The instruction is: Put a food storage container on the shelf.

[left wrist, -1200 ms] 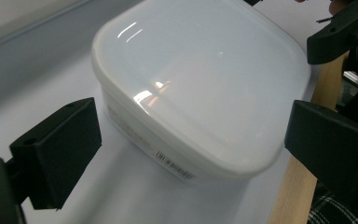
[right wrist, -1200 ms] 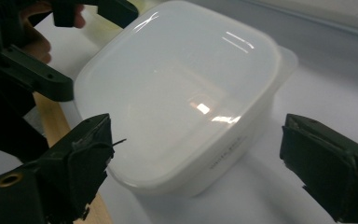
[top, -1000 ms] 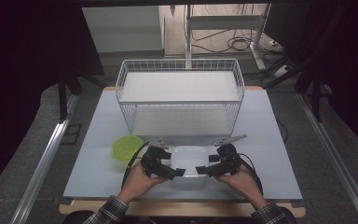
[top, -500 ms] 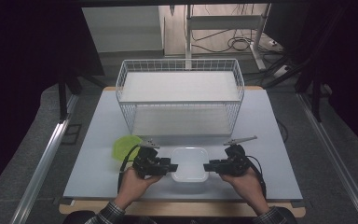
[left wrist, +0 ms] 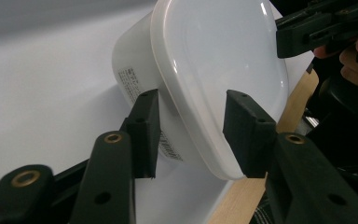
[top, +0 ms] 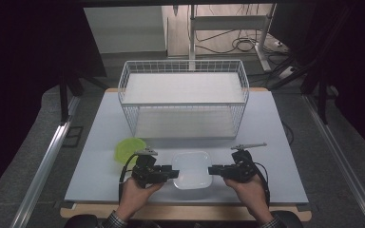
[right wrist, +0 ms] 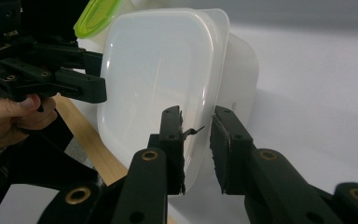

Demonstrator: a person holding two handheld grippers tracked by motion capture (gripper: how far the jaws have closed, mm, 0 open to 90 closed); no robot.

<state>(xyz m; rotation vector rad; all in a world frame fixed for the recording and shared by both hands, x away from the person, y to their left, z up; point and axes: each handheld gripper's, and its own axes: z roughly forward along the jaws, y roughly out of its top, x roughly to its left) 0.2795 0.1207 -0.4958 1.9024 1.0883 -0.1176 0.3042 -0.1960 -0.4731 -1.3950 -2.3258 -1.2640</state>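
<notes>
Nearest the table's front edge, a translucent white rounded-square plastic container (top: 191, 168) sits between both tools. At its left rim the left gripper (top: 173, 173) has just been closing its jaws, and they now straddle the rim (left wrist: 200, 140), one pad inside and one against the outer wall; the right gripper (top: 212, 171) has just been closing on the opposite rim and pinches it. This looks like the grasping step before a two-handed lift. Next calls for raising both sides evenly, likely toward the white wire basket (top: 183, 102) beyond the container. A lime-green plastic lid (top: 129, 148) lies just left of it.
</notes>
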